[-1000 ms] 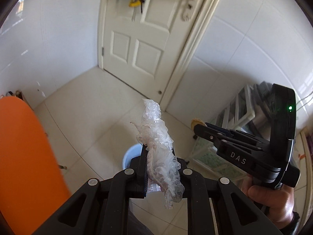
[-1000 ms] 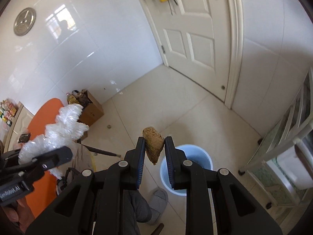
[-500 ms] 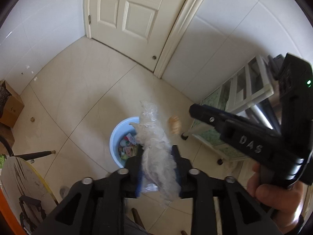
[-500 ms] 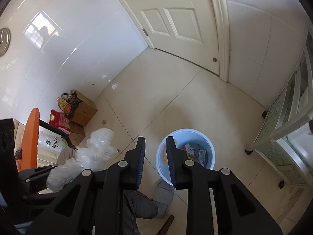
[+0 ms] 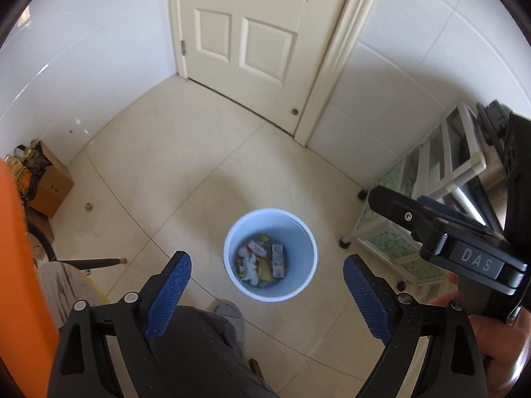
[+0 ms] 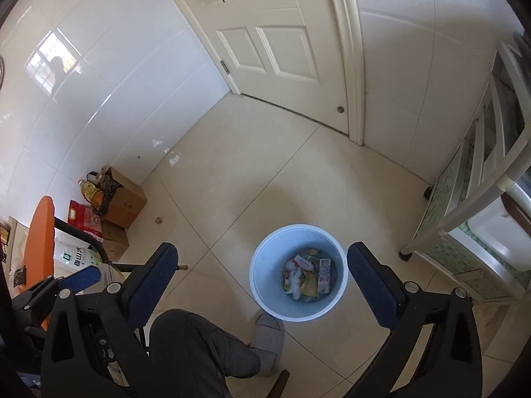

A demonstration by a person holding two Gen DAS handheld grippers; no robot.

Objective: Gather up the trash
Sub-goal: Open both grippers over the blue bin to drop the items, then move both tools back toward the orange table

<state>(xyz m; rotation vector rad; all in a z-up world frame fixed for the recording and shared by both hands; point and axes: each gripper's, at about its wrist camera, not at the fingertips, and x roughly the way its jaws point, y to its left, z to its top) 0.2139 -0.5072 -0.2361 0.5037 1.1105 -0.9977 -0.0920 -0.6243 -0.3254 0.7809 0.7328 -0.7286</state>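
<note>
A light blue bin stands on the tiled floor with wrappers, a small carton and white scraps in its bottom. My left gripper hangs above it, its jaws opening wide, and nothing is between the blue pads. In the right wrist view the same bin lies just ahead of my right gripper, whose jaws are also opening with nothing between them. The trash sits inside the bin. One of the right gripper's fingers reaches in from the right of the left view, held by a hand.
A person's dark trouser leg and grey slipper are just in front of the bin. A white shelf rack stands on the right and a closed door behind. Cardboard boxes and an orange chair edge are on the left.
Both grippers have opened wide. The crumpled plastic wrap has left the left gripper and the brown lump has left the right. Both views have tipped down over the bin.
</note>
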